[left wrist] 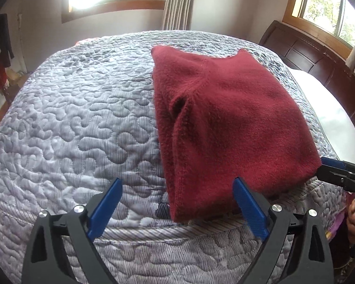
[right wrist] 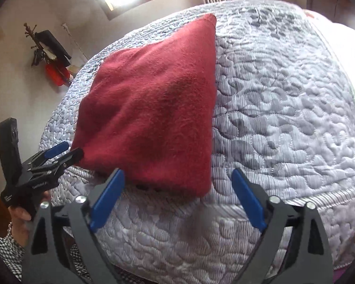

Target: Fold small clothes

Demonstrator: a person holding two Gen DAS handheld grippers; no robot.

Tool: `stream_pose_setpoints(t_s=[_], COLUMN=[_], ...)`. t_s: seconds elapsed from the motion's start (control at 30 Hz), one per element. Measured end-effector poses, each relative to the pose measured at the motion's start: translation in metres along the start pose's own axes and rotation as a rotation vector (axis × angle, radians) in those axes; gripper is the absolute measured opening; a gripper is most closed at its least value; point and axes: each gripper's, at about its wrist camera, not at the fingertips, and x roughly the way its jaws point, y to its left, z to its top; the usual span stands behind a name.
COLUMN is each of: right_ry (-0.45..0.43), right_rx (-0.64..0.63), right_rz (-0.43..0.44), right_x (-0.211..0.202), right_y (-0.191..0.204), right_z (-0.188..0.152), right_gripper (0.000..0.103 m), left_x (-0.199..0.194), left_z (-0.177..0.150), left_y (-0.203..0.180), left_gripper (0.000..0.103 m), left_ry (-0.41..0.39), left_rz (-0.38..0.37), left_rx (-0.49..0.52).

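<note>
The left gripper (left wrist: 176, 203) stood wide open and held nothing, its blue fingers (left wrist: 247, 203) straddling the near left corner of the folded red fleece top (left wrist: 227, 127). The right gripper (right wrist: 178, 198) was just as wide and empty, its left finger overlapping the near hem at the garment's right corner. The top lay in a thick rectangle on the grey quilted bedspread (left wrist: 82, 118), its near edge right at the mattress edge. That was probably the main risk: a pinch catching only the upper layer could peel the fold open, and any pull toward the person could drag the bundle off the bed. Open quilt spread broadly to either side and beyond the top, giving room to slide it inward; further off, a white pillow (left wrist: 329, 108) and the dark wooden headboard (left wrist: 314, 56) closed in the right.
</note>
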Motion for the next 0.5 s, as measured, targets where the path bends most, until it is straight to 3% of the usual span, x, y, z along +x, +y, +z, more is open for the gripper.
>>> stream_pose_setpoints(t_s=[0.3,0.5], right_ry=[-0.037,-0.057], right_rx=[-0.038,-0.026], right_rz=[-0.125,-0.145], right_x=[-0.025,-0.038], right_y=[0.025,0.033], right_z=[-0.011,-0.021], right_gripper=[0.098,0.100], left_x=[-0.041,-0.064], left_z=[-0.010,-0.017], left_y=[-0.016,-0.022], left_gripper=[0.099,0.099], left_ry=[-0.046,-0.078], left_rz=[0.091,0.107], left_rx=[0.014,0.003])
